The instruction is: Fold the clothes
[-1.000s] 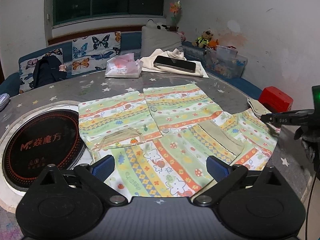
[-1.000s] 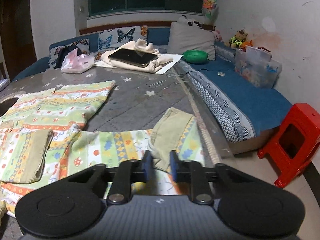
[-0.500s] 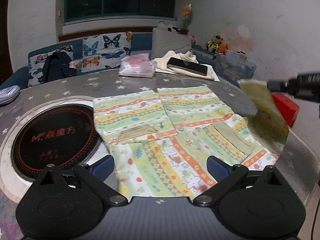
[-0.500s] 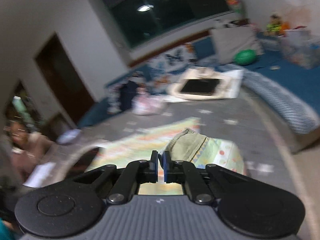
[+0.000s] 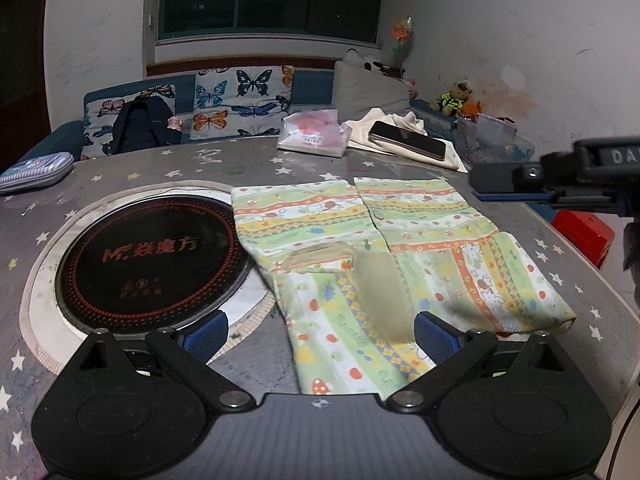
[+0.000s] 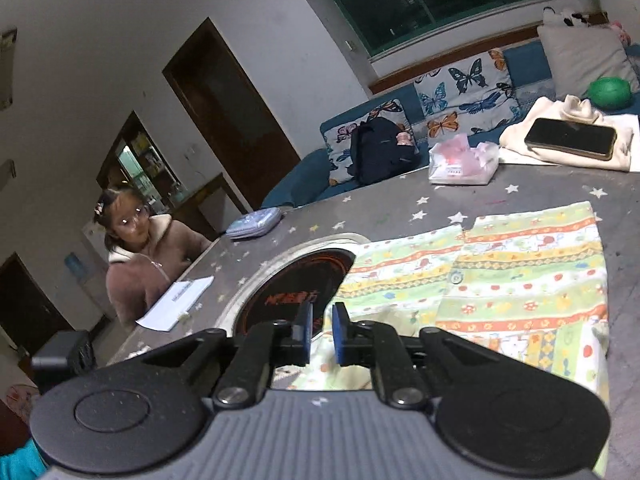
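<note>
A green, yellow and orange patterned shirt (image 5: 400, 232) lies flat on the grey starred table (image 5: 200, 168). Its right sleeve is folded in over the body, and the beige cuff (image 5: 380, 292) looks blurred near the front. My left gripper (image 5: 320, 336) is open at the table's near edge, with the shirt's lower part between its wide-spread fingers and not touched. My right gripper (image 6: 321, 330) hovers above the shirt (image 6: 500, 272), jaws slightly parted and holding nothing. In the left wrist view the right gripper (image 5: 492, 186) hangs over the shirt's right side.
A round black induction hob (image 5: 148, 256) is set into the table left of the shirt. At the back lie a tissue pack (image 5: 314, 136), a phone on cream cloth (image 5: 408, 142) and a striped pouch (image 5: 36, 170). A red stool (image 5: 584, 236) stands to the right. A person (image 6: 148, 264) sits at the far side.
My right gripper lifted the right sleeve, carried it left across the shirt and let go. The sleeve now lies folded over the body. My left gripper stayed open.
</note>
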Demonstrator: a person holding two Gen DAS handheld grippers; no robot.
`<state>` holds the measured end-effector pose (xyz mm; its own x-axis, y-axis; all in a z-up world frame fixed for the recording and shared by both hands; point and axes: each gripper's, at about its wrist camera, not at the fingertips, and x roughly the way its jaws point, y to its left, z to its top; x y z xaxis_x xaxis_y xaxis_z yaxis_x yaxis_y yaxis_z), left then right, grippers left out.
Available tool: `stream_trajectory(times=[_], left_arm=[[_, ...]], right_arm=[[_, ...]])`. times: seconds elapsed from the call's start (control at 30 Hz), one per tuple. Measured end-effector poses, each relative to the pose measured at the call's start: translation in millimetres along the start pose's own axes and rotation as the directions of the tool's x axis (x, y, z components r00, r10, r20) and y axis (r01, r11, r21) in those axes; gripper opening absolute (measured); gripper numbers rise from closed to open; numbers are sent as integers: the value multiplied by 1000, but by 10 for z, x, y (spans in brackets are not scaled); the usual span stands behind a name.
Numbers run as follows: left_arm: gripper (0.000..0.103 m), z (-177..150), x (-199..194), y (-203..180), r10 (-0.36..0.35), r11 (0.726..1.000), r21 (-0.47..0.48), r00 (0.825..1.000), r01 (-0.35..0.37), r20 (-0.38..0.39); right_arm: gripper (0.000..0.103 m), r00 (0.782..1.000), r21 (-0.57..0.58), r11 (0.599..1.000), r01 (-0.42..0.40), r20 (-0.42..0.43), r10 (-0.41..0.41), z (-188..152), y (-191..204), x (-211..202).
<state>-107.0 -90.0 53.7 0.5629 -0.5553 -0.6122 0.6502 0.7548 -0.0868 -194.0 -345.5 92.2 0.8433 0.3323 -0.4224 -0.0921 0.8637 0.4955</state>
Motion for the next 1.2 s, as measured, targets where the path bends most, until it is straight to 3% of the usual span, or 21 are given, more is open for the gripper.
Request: stream_trajectory(times=[0.13,0.17,0.27,0.33,0.4,0.5,0.6,0.8,1.03,1.2], left_arm=[[101,8,-6,14,-15,1000,2,1000,15,4],[101,20,-1,-9,-24,1000,6,1000,24,6],[101,58,18,-98,-57,998,22,998,57,12],[101,80,40,-176,-82,996,36,997,81,12],[101,113,101,-293,-111,992,55,994,110,8],[99,156,195,-432,-140,987,81,990,140,-7],[91,174,318,-534,-150,984,96,988,152,-29],[71,174,525,-463,-111,993,36,989,115,-92],[55,184,732,-435,-85,996,8,986,87,-144],[23,194,758,-397,-81,997,-19,986,79,-145]], right_arm=[[50,994,-93,991,98,54,-93,-9,-9,-254],[61,990,-124,984,125,74,-117,-11,-4,-325],[91,970,-237,946,222,153,-189,-78,8,-617],[103,955,-283,921,268,205,-214,-144,10,-811],[103,942,-295,910,293,253,-221,-204,-31,-973],[103,931,-223,926,304,275,-240,-238,-195,-1068],[103,922,-149,937,315,282,-265,-263,-366,-1118],[103,929,-185,926,329,238,-283,-302,-575,-1029],[103,942,-234,918,321,181,-283,-296,-666,-872],[103,939,-257,904,343,85,-332,-284,-772,-627]])
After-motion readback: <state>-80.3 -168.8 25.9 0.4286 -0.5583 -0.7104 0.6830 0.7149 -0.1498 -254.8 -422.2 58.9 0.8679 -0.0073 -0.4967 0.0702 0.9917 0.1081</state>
